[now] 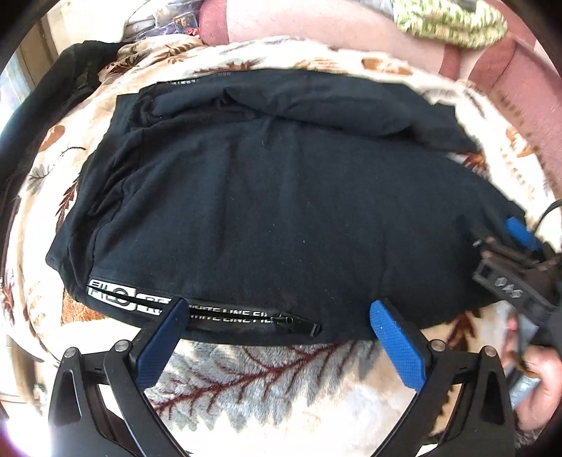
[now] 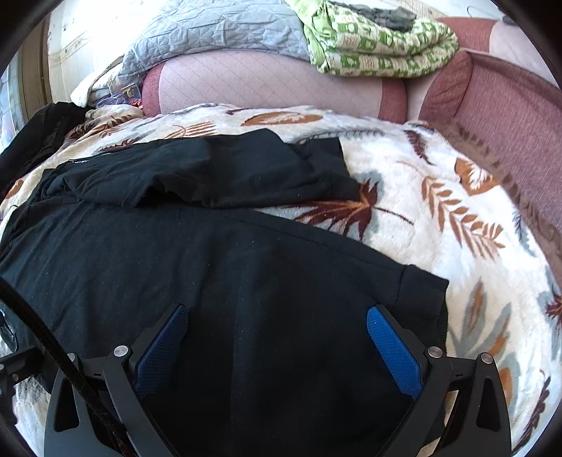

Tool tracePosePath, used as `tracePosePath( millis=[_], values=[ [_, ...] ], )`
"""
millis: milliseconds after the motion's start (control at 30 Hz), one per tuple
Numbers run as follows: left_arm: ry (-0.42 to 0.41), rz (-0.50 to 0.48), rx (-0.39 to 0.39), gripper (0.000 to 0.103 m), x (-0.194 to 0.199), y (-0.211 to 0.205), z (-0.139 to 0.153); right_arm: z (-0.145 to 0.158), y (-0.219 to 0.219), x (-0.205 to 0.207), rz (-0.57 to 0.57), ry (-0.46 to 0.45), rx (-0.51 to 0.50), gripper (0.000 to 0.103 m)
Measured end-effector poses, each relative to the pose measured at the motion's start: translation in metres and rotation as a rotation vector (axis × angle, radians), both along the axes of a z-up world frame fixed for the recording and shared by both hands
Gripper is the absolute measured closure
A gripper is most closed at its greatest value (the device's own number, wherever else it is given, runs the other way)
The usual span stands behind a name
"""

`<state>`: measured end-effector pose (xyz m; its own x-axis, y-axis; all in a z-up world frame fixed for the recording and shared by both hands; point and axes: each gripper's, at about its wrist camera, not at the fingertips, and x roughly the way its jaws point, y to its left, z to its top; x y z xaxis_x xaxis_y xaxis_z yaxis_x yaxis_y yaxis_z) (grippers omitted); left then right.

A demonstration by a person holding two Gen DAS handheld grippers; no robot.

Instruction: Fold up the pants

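Observation:
Black pants [image 1: 263, 211] lie folded in layers on a leaf-patterned blanket [image 1: 281, 379]. A zipped pocket with white lettering [image 1: 196, 309] runs along their near edge. My left gripper [image 1: 277, 313] is open and empty, its blue fingertips at that near edge. My right gripper [image 2: 277, 316] is open and empty, hovering over the pants [image 2: 210, 253] near their right end; it also shows at the right of the left wrist view [image 1: 520, 253]. An upper layer [image 2: 217, 175] lies across the far part of the pants.
The blanket [image 2: 439, 218] covers a pink and red sofa [image 2: 509, 116]. A green patterned quilt [image 2: 379, 38] and a grey quilt [image 2: 217, 31] are piled on the backrest. Another dark garment [image 2: 42, 130] lies at the far left.

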<state>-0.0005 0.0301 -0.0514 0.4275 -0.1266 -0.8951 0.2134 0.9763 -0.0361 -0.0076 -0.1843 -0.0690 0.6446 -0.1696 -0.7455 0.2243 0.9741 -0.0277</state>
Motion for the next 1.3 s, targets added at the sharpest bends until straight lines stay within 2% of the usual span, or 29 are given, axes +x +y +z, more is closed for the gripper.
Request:
tracePosePath(
  millis=[67,133,200,233,300,367,433,467,500,533,700,767,800,833,867,900,1033,1133,1300],
  values=[
    [-0.038,-0.003,-0.051,0.005,-0.006,0.016,0.016,-0.002,0.000,0.001,0.005,0.008,0.007,0.000],
    [-0.116,0.004,-0.091,0.005,-0.012,0.043,0.039,-0.002,0.000,0.001,0.011,0.011,0.013,0.000],
    [-0.194,0.061,-0.081,0.005,-0.011,0.074,0.058,-0.002,-0.002,0.000,0.020,0.013,0.029,0.000],
    [-0.219,0.120,-0.066,0.005,-0.006,0.098,0.065,-0.002,-0.003,0.000,0.021,0.011,0.039,0.000],
    [-0.209,0.204,-0.063,0.005,0.004,0.135,0.065,-0.003,-0.004,-0.001,0.024,0.004,0.049,0.000],
    [-0.144,0.315,-0.088,0.005,0.017,0.182,0.052,-0.002,-0.003,0.000,0.029,0.011,0.043,0.000],
    [-0.097,0.352,-0.132,0.005,0.028,0.209,0.040,0.001,-0.003,0.000,0.040,0.021,0.043,0.000],
    [-0.083,0.357,-0.151,0.007,0.029,0.218,0.035,0.005,-0.004,-0.002,0.031,0.025,0.043,0.005],
    [-0.065,0.353,-0.173,0.015,0.031,0.227,0.029,0.010,-0.005,-0.005,0.014,0.023,0.044,0.007],
    [-0.054,0.343,-0.183,0.022,0.031,0.228,0.025,0.015,-0.006,-0.009,0.002,0.012,0.050,0.008],
    [-0.052,0.212,-0.247,0.023,0.043,0.211,0.013,0.050,0.001,-0.028,-0.031,-0.028,0.002,0.008],
    [-0.058,0.163,-0.265,0.029,0.053,0.198,0.010,0.057,0.005,-0.031,-0.040,-0.018,0.021,0.008],
    [-0.058,0.143,-0.263,0.056,0.056,0.190,0.007,0.059,0.007,-0.032,-0.045,-0.014,0.033,0.008],
    [-0.049,0.150,-0.232,0.071,0.063,0.186,0.004,0.061,0.011,-0.033,-0.053,-0.008,0.044,0.008],
    [-0.052,0.159,-0.228,0.072,0.066,0.185,0.003,0.062,0.013,-0.034,-0.058,-0.004,0.049,0.008],
    [-0.063,0.166,-0.245,0.080,0.066,0.184,0.005,0.063,0.016,-0.034,-0.061,0.000,0.048,0.008],
    [-0.076,0.225,-0.359,0.083,0.053,0.205,0.013,0.070,0.037,-0.030,-0.039,0.011,0.002,0.008],
    [-0.035,0.266,-0.486,0.083,0.048,0.227,0.009,0.077,0.051,-0.027,-0.009,0.006,-0.042,0.008],
    [-0.014,0.302,-0.546,0.083,0.041,0.245,0.006,0.077,0.061,-0.020,0.017,0.021,-0.028,0.008]
  ],
)
